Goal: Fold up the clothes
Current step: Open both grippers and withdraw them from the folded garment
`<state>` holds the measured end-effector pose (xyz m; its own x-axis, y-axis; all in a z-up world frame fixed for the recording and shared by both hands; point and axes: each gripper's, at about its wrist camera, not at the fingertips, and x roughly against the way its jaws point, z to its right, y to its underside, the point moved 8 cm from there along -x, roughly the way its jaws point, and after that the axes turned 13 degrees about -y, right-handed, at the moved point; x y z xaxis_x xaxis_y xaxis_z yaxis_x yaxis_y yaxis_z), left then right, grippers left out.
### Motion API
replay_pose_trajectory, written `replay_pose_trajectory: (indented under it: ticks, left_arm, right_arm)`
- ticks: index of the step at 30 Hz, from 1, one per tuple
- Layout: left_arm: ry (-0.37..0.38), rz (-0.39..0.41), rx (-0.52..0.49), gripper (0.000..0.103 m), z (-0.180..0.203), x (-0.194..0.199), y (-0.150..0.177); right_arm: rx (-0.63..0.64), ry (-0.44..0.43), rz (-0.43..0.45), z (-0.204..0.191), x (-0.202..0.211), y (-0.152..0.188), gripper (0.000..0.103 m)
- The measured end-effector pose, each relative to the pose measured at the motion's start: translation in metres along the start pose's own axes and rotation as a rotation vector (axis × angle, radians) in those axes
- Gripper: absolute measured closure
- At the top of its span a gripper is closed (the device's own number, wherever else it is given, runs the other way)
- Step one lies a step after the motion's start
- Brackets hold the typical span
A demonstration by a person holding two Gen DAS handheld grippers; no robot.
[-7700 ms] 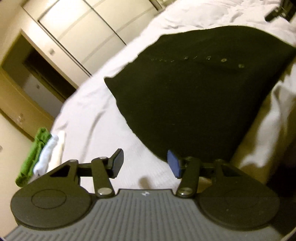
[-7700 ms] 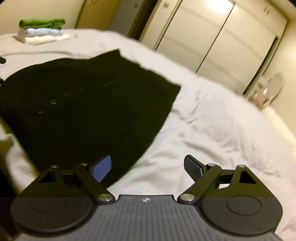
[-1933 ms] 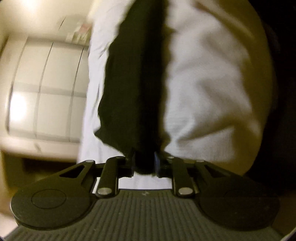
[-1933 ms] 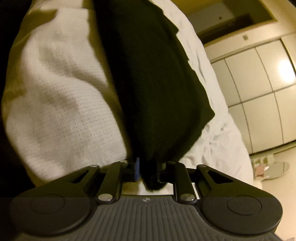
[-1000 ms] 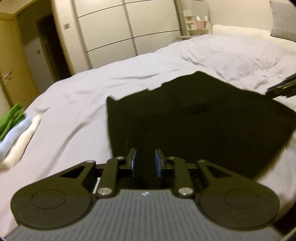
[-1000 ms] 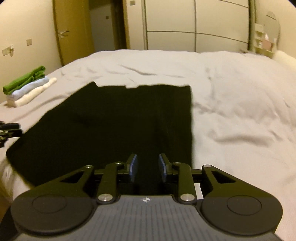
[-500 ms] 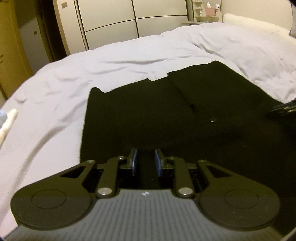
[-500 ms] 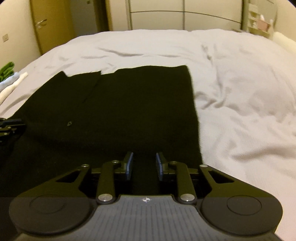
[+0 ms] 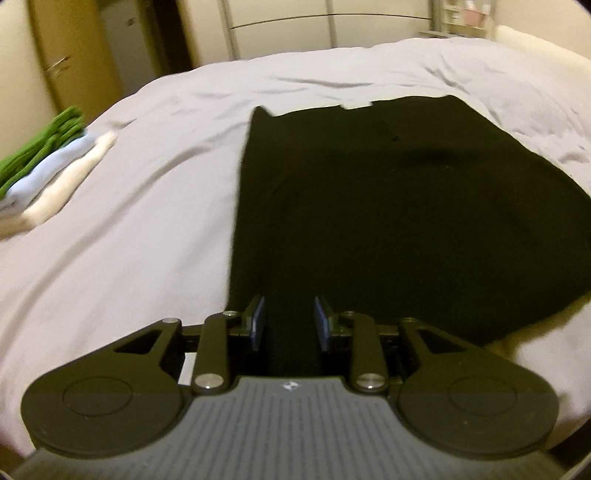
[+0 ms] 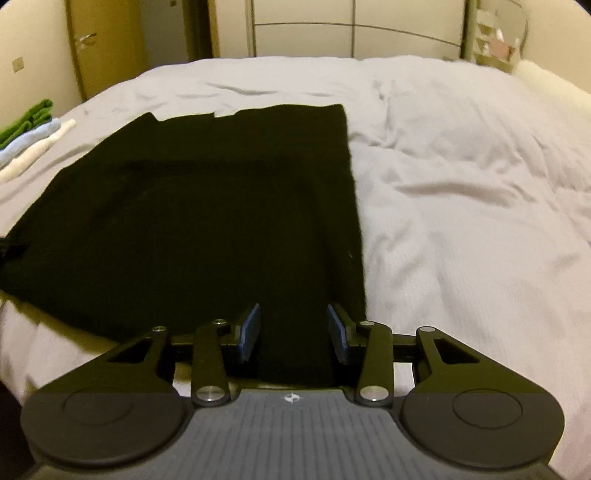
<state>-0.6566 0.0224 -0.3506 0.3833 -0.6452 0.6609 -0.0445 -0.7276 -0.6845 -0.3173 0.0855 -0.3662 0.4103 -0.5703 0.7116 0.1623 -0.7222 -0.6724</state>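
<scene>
A black garment [image 9: 388,206] lies spread flat on the white bed [image 9: 129,229], its far hem toward the wardrobe. It also shows in the right wrist view [image 10: 207,206]. My left gripper [image 9: 289,323] sits at the garment's near left corner, its blue pads parted with the black cloth between them, not pinched. My right gripper [image 10: 293,330] sits at the near right corner, pads parted wider, cloth lying between them.
A stack of folded clothes, green on top of pale blue and white [image 9: 44,166], lies at the bed's left edge; it also shows in the right wrist view [image 10: 27,136]. White wardrobe doors [image 10: 351,33] and a wooden door [image 10: 103,40] stand beyond the bed.
Both grippers have opened and let go of the garment's near corners. The garment now lies flat on the bed. Both grippers have drawn back a little.
</scene>
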Motion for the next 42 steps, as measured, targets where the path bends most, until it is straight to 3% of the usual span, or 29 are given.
replay_pose_trajectory:
  ticks: [2, 3, 7, 9, 11, 19, 21, 42]
  left_arm:
    - [-0.033, -0.03, 0.022, 0.073, -0.005, 0.015, 0.001]
    - [-0.054, -0.054, 0.024, 0.066, -0.006, 0.022, 0.002]
    - [-0.103, -0.114, 0.024, 0.058, 0.0, 0.05, 0.009]
    - [-0.099, -0.119, 0.023, 0.043, 0.005, 0.064, 0.013]
    - [-0.099, -0.114, 0.01, 0.042, 0.01, 0.075, 0.016]
    - [-0.092, -0.11, -0.007, 0.038, 0.022, 0.105, 0.028]
    - [-0.1, -0.105, -0.005, 0.031, 0.022, 0.11, 0.031]
    - [-0.048, -0.038, 0.056, 0.008, 0.019, 0.142, 0.039]
  right_arm:
    - [-0.014, 0.01, 0.002, -0.006, 0.012, 0.001, 0.06]
    - [-0.021, 0.01, 0.007, -0.01, 0.019, 0.001, 0.058]
    - [-0.062, -0.027, 0.016, -0.03, 0.037, 0.009, 0.03]
    - [-0.074, -0.034, 0.003, -0.038, 0.039, 0.013, 0.024]
    - [-0.074, -0.03, -0.003, -0.044, 0.042, 0.017, 0.014]
    - [-0.085, -0.042, 0.023, -0.056, 0.066, 0.021, 0.014]
    - [-0.077, -0.049, 0.038, -0.059, 0.073, 0.021, 0.014]
    - [-0.017, 0.043, -0.001, -0.082, 0.093, 0.032, 0.014]
